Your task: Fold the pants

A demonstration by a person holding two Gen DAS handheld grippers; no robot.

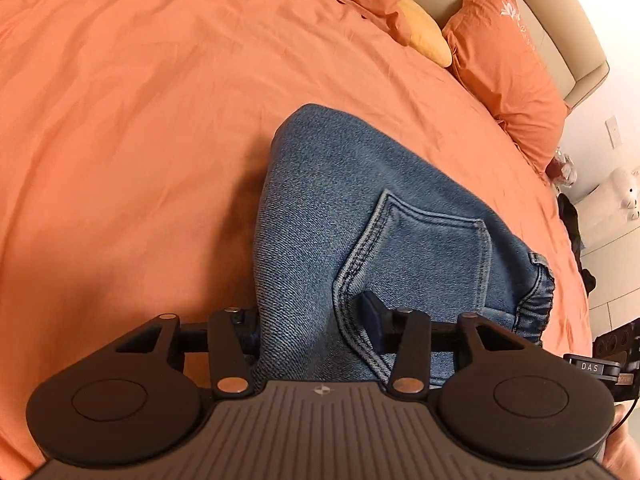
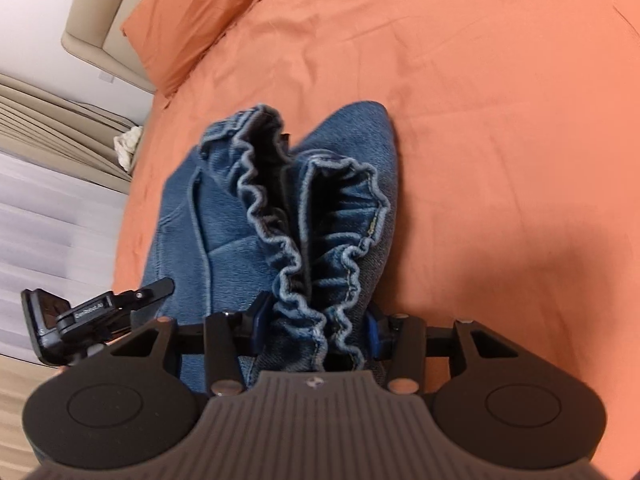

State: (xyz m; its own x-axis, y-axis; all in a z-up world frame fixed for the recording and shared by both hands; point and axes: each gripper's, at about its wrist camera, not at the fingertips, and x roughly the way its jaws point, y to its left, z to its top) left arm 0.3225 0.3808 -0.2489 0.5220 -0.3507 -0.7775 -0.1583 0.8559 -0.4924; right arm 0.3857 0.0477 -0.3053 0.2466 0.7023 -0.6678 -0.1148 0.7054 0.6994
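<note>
Blue denim pants (image 1: 360,216) hang over an orange bed sheet (image 1: 140,100), held up by both grippers. My left gripper (image 1: 312,320) is shut on the denim beside a back pocket (image 1: 424,256). In the right wrist view my right gripper (image 2: 316,328) is shut on the gathered elastic waistband (image 2: 320,240) of the pants (image 2: 224,256), which bunches up between the blue pads. The pants' legs are hidden below the fabric.
Orange pillows (image 1: 508,64) and a yellow cushion (image 1: 424,32) lie at the head of the bed against a beige headboard (image 1: 560,40). The bed's edge and floor (image 2: 48,220) are to the left in the right wrist view. The left gripper's body (image 2: 80,316) shows there too.
</note>
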